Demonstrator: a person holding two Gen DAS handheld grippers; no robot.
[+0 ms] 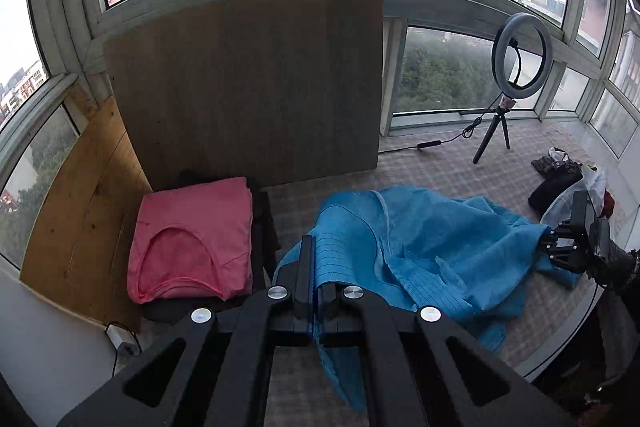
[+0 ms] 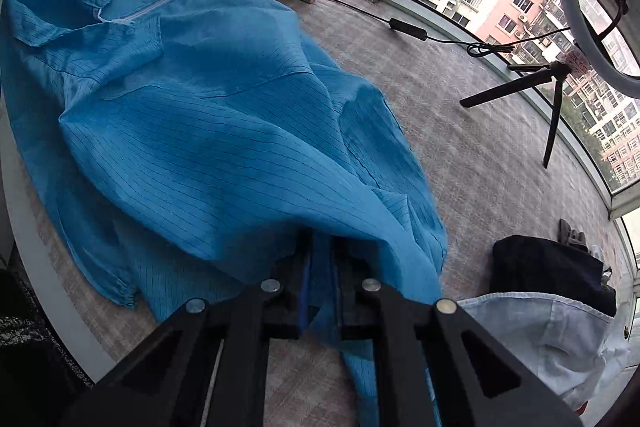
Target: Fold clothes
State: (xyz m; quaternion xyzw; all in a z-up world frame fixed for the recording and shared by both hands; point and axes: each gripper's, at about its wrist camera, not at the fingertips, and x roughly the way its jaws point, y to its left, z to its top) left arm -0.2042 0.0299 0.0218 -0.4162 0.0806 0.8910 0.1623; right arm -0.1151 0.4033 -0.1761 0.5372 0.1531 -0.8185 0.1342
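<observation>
While your left gripper point(image 1: 316, 267) looks down its own fingers, you can see its jaws fully closed on a pinch of the blue garment point(image 1: 420, 247), the cloth running up between them and away to the right across the carpeted floor point(image 1: 440, 163). Its long axis lies left to right in this view, and at the far right end your right gripper point(image 1: 560, 245) meets the other edge. So each hand has one end, and the bulk sags between them. A folded pink top point(image 1: 192, 239) sits just to the left of the blue cloth, apart from it, with a wooden board point(image 1: 248, 79) standing behind.

From the right wrist, the right gripper point(image 2: 322, 267) has blue fabric between its jaws, which stand only narrowly apart; you cannot tell whether the pads press on the cloth. The blue garment point(image 2: 192, 115) spreads up and to the left from these jaws, its collar and zip at the far upper left. A ring light point(image 2: 592, 7) on a tripod stands well apart at the right, and a white garment point(image 2: 540, 331) and a dark bundle point(image 2: 548, 267) lie near the lower right.

My reading: the coming fold turns on that left-right span, so carry both ends together.
</observation>
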